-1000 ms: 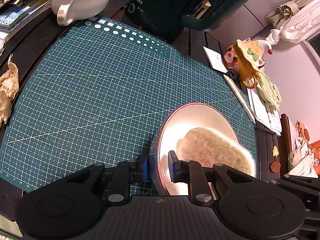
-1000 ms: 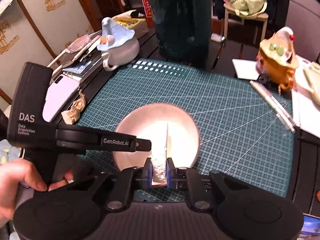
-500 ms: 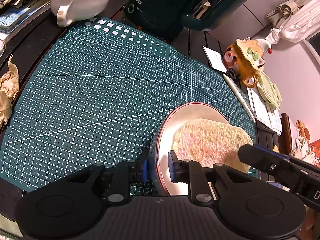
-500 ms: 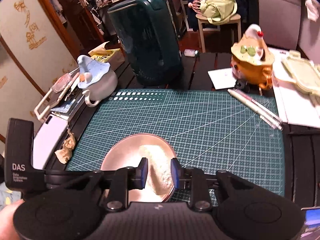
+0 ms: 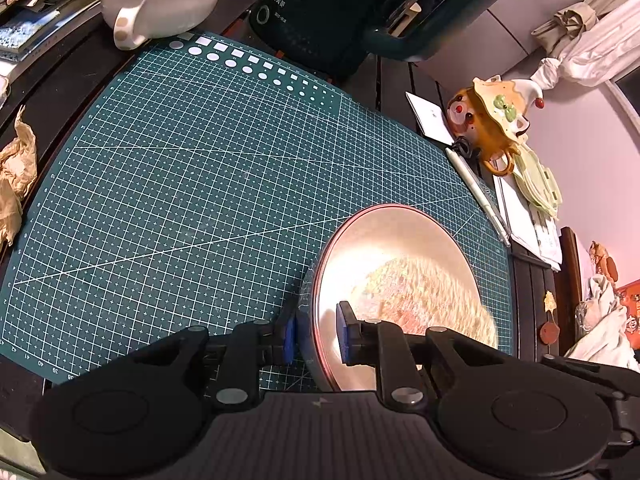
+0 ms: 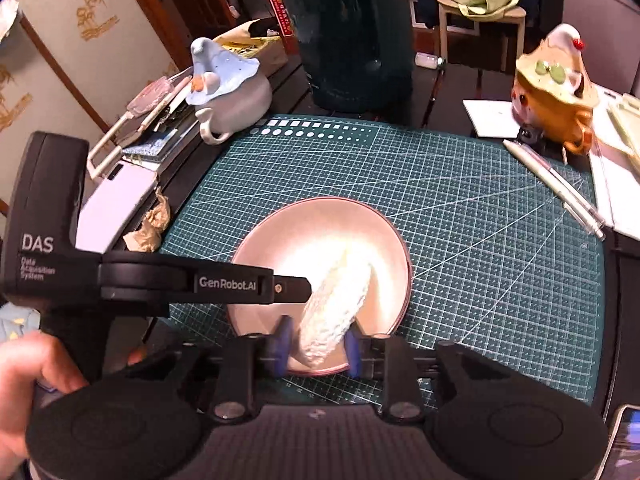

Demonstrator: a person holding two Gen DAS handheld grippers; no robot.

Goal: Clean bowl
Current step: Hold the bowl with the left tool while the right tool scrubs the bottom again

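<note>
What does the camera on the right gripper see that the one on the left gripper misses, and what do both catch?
Only the right view shows the person's hand, the wooden chair and the white cloth's folded shape between the closing right jaws. Only the left view shows jaws clamped on the bowl rim and white fabric by the wall. Both show the green mat, blue-lidded pot and orange pot.
</note>
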